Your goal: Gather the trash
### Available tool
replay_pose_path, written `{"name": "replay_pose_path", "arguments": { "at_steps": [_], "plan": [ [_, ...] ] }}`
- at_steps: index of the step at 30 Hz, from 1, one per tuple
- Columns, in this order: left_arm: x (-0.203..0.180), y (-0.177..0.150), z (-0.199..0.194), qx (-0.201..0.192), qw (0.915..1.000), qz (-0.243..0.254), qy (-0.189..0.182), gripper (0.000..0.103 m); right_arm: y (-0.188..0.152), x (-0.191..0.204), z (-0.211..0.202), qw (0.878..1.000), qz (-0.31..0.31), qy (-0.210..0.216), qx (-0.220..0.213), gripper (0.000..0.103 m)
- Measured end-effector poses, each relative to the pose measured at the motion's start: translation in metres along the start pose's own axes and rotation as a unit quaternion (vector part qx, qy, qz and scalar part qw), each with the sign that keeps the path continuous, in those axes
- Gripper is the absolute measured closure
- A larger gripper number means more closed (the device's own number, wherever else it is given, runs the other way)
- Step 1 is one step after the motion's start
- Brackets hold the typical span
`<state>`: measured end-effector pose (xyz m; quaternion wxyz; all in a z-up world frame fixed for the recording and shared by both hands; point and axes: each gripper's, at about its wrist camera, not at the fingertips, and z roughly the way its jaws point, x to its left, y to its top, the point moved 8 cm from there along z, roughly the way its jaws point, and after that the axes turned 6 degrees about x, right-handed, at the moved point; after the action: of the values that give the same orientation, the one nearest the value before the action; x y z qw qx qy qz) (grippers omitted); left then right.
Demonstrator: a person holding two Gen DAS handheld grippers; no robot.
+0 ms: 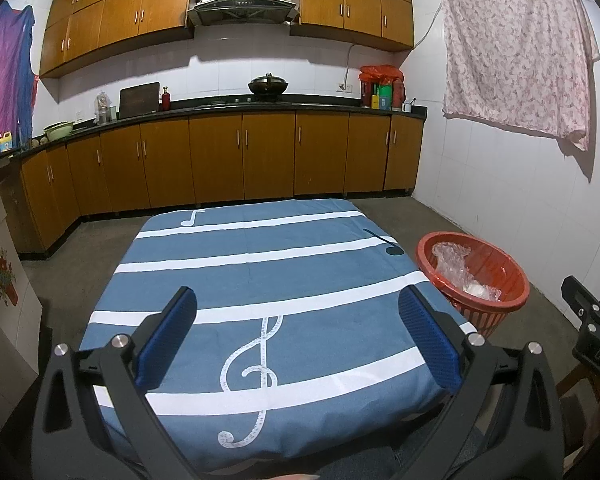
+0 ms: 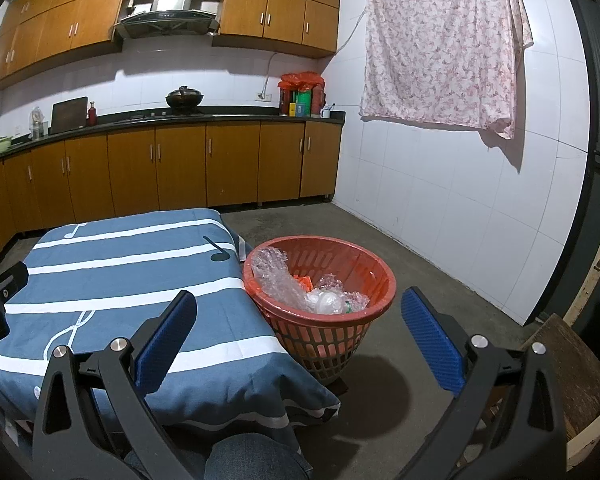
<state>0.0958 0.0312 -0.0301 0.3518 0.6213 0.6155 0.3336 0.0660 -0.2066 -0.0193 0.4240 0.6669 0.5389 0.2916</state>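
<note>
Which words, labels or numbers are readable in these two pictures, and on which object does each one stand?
"DAS": white letters on the black body of the right gripper, seen at the edge of the left wrist view; the word may be cut off.
Labels on the bottles and boxes at the counter's far end: too small to read.
Yellow jug label: blurred.

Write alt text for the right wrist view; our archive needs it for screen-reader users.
An open, empty right hand-held gripper points at a red basket of plastic trash on the floor, beside a table under a blue music-note cloth. Kitchen cabinets line the far wall.
</note>
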Motion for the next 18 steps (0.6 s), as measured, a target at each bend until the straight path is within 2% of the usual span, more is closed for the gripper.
{"name": "replay_pose_path", "arguments": {
  "at_steps": [18],
  "plan": [
    [0.0053, -0.0046, 0.0052, 0.003, 1.0, 0.0, 0.001, 0.004, 0.0003, 0.0001, -0.0007, 1.0, 0.0, 0.0, 0.001, 0.002]
  ]
}}
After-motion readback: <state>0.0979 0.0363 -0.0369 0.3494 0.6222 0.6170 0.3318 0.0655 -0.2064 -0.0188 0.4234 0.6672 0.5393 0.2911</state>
